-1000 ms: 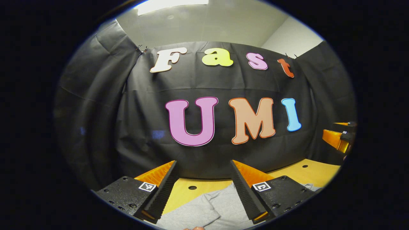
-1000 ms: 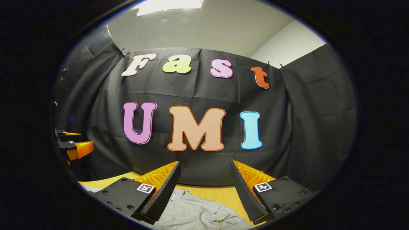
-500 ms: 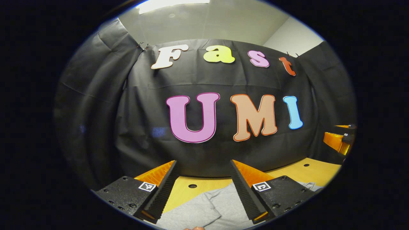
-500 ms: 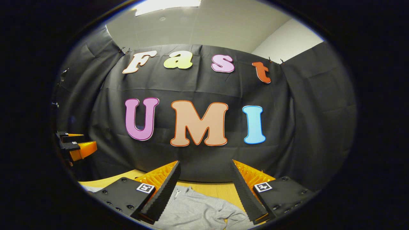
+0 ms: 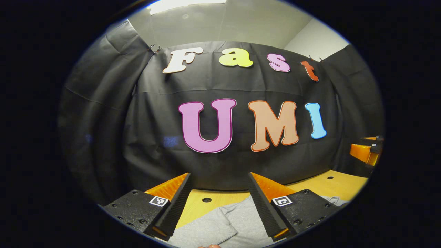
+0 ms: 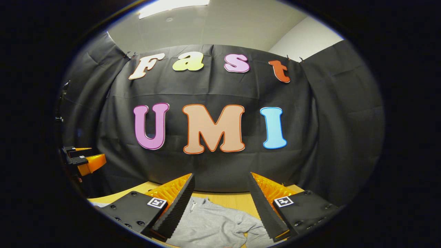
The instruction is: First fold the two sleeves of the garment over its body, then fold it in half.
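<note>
Left hand-held gripper (image 5: 218, 203): I hold it raised above the bench, pointing toward the far cloth wall. Its two fingers stand wide apart and grip nothing.

Right hand-held gripper (image 6: 220, 203): I hold this one raised too, facing the same far wall. Its fingers are spread wide and hold nothing.

Garment (image 5: 224, 225): a grey, soft knit top lying on the bench below both of my tools. In the left gripper view a smooth part of it lies between and under the fingers, with one flap edge running across it. In the right gripper view the cloth is rumpled, with a short zip near the left finger.

Bench (image 5: 339, 186): a light wooden surface with small round holes. Bare wood shows beyond the garment, up to the foot of the far wall.

Each tool seen from the other: in the left gripper view my right tool sits at the far right edge, above the bench. In the right gripper view my left tool sits at the far left edge, its fingers parted.

Contact: neither tool touches the garment.

Ceiling light (image 6: 172, 5): a bright panel overhead.
</note>
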The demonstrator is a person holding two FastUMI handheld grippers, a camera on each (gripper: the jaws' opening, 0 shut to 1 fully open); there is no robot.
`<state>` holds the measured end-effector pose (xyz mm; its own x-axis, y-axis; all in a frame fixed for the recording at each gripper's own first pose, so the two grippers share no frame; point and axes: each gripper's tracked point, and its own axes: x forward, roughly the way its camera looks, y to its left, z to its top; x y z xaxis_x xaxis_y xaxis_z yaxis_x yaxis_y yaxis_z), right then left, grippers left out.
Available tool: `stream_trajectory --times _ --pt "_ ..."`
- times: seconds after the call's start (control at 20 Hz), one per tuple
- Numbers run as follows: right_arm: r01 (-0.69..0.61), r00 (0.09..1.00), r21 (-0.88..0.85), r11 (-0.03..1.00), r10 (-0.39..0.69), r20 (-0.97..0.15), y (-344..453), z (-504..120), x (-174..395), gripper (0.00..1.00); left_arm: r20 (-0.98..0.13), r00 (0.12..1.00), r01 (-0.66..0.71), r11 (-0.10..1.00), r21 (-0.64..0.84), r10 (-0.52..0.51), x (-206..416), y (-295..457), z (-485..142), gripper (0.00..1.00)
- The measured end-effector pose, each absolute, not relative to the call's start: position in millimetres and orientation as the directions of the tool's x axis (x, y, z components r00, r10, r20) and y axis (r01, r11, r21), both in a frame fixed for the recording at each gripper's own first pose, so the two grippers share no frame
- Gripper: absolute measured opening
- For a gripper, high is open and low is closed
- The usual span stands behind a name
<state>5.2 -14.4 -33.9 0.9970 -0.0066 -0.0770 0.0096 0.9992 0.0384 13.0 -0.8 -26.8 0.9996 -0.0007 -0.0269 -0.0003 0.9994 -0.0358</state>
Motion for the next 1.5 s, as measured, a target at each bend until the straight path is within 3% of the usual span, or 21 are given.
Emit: stream_trajectory --times 0.2,0.55,0.9,1.25,1.5 --pt "0.072 0.992 -0.004 0.997 -0.072 -0.104 -55 -43 2 0.97 -0.019 1.0 0.0 1.0 -0.031 -0.001 16 -1 -26 0.93" --pt "0.059 0.975 -0.12 0.991 -0.083 -0.204 -94 -80 -15 0.97 -0.019 0.999 0.029 0.999 -0.042 -0.03 23 -18 -28 0.94" --pt "0.077 0.921 -0.17 0.982 -0.136 -0.366 -151 -133 -54 0.98 -0.029 0.996 0.079 0.996 -0.043 -0.08 31 -44 -32 0.93" --pt "0.116 0.838 -0.212 0.97 -0.21 -0.503 -195 -194 -108 0.97 -0.056 0.988 0.138 0.989 -0.049 -0.141 38 -80 -43 0.94" --pt "0.099 0.723 -0.19 0.977 -0.202 -0.66 -208 -257 -159 0.98 -0.065 0.98 0.182 0.981 -0.063 -0.186 41 -108 -48 0.93"
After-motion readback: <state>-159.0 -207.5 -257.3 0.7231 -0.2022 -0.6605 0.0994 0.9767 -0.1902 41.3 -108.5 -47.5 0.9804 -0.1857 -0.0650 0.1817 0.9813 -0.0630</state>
